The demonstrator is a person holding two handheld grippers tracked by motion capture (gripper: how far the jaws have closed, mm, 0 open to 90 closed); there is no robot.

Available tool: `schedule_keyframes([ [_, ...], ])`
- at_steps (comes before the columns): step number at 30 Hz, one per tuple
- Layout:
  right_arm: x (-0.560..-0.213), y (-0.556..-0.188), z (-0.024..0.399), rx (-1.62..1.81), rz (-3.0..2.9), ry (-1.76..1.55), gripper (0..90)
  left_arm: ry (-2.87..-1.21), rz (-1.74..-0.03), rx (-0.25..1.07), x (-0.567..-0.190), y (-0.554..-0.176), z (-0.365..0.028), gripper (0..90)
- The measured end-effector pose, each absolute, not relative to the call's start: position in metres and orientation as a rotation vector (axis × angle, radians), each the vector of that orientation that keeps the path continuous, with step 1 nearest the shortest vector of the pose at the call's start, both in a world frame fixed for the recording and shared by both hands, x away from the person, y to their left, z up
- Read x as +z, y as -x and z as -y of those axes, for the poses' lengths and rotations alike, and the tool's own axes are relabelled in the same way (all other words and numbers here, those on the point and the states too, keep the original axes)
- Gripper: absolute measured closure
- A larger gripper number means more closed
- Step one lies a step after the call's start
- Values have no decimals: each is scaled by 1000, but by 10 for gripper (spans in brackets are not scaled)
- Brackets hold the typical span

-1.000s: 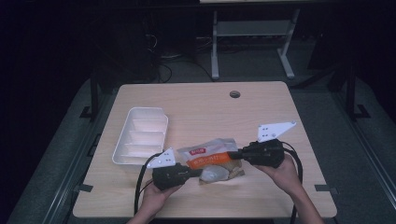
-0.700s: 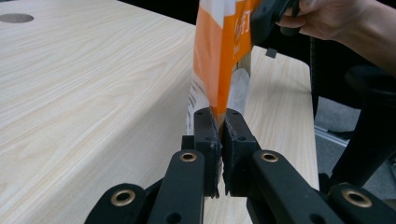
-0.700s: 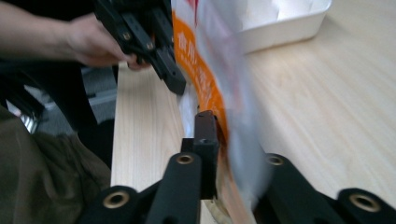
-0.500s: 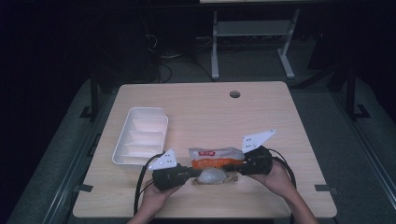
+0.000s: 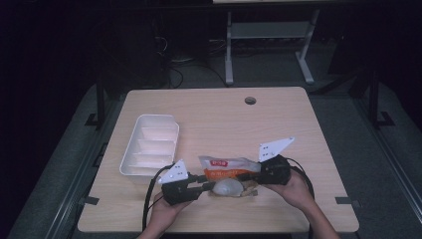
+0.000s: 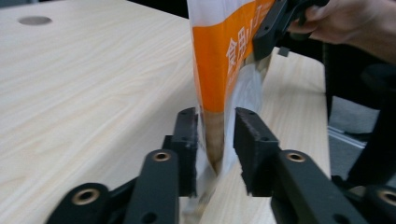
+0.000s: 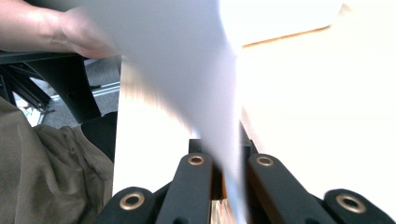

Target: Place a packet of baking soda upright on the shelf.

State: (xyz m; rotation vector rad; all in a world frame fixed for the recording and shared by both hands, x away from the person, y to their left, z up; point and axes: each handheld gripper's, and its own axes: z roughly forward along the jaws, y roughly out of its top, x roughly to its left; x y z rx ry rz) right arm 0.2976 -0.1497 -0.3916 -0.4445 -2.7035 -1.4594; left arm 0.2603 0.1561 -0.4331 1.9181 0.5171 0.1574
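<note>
at the left of the high view, a white tray with several compartments sits on the wooden table, in the left-centre of the frame. just below and to the right of it, near the bottom edge, a hand holds the left gripper, which points toward the right of the frame.

in the left gripper view its jaws stand partly apart, having just been opening, and the lower edge of an orange and white packet hangs between them. the left-hand jaw lies against the film, while a narrow gap shows beside the right-hand one, so the pads do not clamp it.

moving to the centre of the high view, the packet lies on the table between the two grippers, with a pale rounded bulge at its lower side (what the bulge is cannot be told).

to the right of it, the right gripper points toward the left of the frame and meets the packet's right end. in the right gripper view its jaws are drawn together on the packet's white film, which rises blurred up the middle of the frame; they have just been closing. the same gripper shows in the upper right of the left gripper view, pinching the packet's upper edge.
</note>
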Motion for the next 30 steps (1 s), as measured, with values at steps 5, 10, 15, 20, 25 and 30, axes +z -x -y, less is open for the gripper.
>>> schedule_keyframes([
  [5, -378, -300, 161, -1510, 2718, 502, 899, -1926, -533, 191, -431, -255, -160, 559],
  [10, -367, -305, 163, -1519, 2735, 530, 899, -1949, -529, 215, -431, -250, -159, 505],
  [15, -355, -317, 161, -1552, 2728, 549, 899, -2019, -493, 256, -433, -244, -152, 453],
  [20, -345, -333, 147, -1568, 2711, 557, 899, -2055, -464, 272, -435, -240, -146, 376],
  [25, -337, -345, 134, -1583, 2703, 546, 899, -2085, -443, 287, -437, -238, -144, 328],
  [30, -328, -355, 118, -1608, 2691, 530, 899, -2093, -433, 273, -439, -239, -143, 311],
])
